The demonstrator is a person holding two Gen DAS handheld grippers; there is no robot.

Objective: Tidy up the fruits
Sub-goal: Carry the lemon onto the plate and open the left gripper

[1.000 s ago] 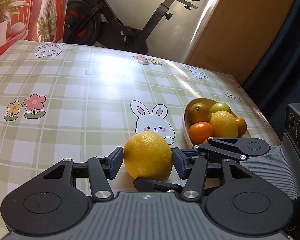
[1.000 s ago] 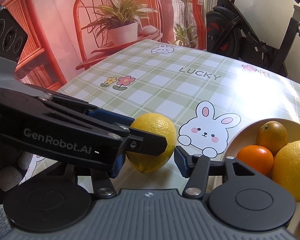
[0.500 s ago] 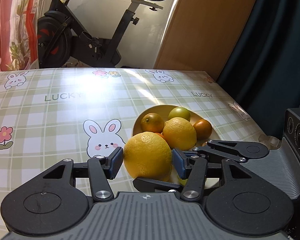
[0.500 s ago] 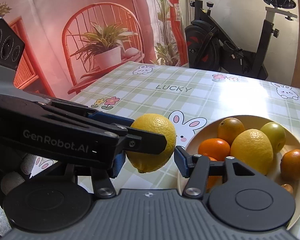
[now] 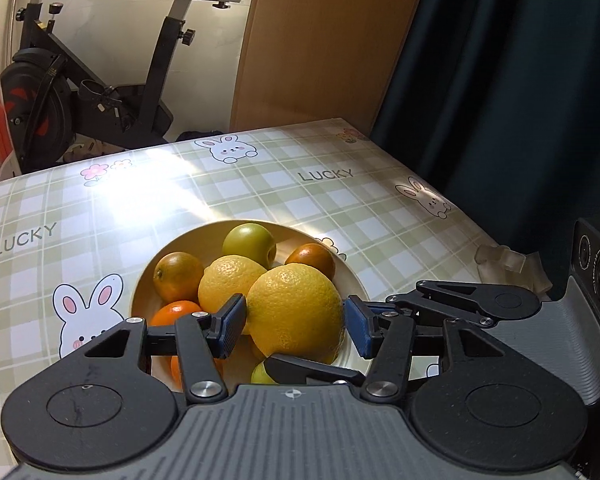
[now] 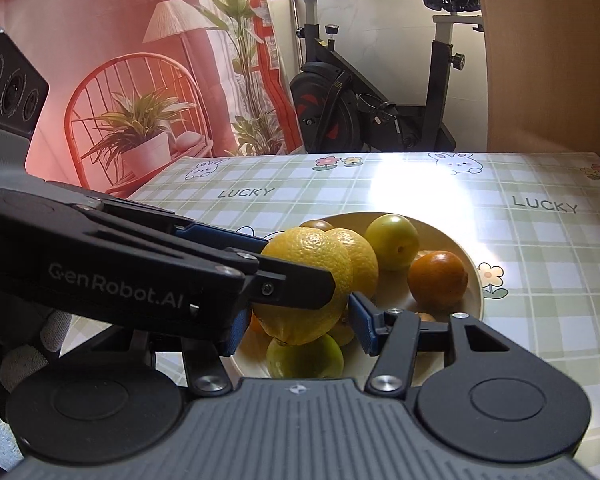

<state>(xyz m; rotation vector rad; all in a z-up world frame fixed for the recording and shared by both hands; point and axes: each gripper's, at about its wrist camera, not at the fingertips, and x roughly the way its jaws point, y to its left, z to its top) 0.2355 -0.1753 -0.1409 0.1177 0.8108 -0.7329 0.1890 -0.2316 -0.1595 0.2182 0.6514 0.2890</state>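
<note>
A large yellow lemon [image 5: 296, 314] is held from two sides at once, by my left gripper [image 5: 296, 326] and my right gripper [image 6: 298, 322], just above the cream bowl [image 5: 144, 292]. It also shows in the right wrist view [image 6: 306, 276]. Both grippers' blue pads press the lemon. The bowl [image 6: 474, 280] holds another lemon [image 5: 230, 276], a green fruit [image 5: 248, 240], oranges [image 5: 176, 274] and a second green fruit [image 6: 304, 356] right under the held lemon.
The bowl stands on a table with a green checked bunny cloth [image 5: 340, 196]. An exercise bike [image 5: 100, 92] stands behind the table. A crumpled clear plastic piece [image 5: 504, 262] lies at the table's right edge by a dark curtain [image 5: 520, 80].
Both grippers have carried the lemon together to the right, from the bare cloth beside the bunny print to over the fruit bowl. The grip has not changed.
</note>
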